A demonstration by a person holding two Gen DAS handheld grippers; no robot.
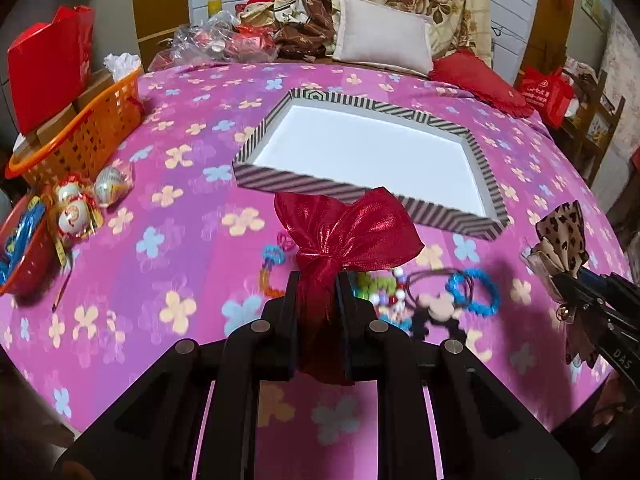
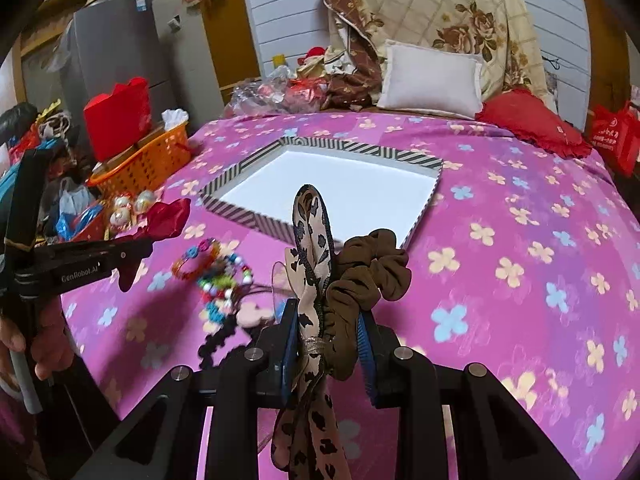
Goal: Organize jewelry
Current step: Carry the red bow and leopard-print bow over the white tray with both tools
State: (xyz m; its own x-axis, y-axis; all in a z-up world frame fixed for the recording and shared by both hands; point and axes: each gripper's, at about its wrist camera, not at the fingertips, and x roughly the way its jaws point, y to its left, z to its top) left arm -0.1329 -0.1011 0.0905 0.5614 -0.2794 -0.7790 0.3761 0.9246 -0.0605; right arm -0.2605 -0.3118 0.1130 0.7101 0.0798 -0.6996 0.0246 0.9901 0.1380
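My left gripper (image 1: 318,280) is shut on a shiny red bow (image 1: 348,232) and holds it above the pink flowered bedspread, just before the striped box lid (image 1: 280,182); it also shows in the right wrist view (image 2: 144,246). My right gripper (image 2: 330,312) is shut on a leopard-print bow (image 2: 310,220) and a brown scrunchie (image 2: 372,272) together. A pile of bead bracelets (image 2: 216,268), a blue bracelet (image 1: 474,292) and a mouse-shaped hair tie (image 1: 434,304) lies on the bedspread between the grippers. The box lid (image 2: 256,216) has a white inside with nothing in it.
An orange basket (image 1: 80,136) with boxes and a red bag (image 1: 48,68) stands at the left. Wrapped round ornaments (image 1: 76,204) lie beside it. A white pillow (image 1: 380,36), a red cushion (image 1: 476,76) and folded quilts are at the back.
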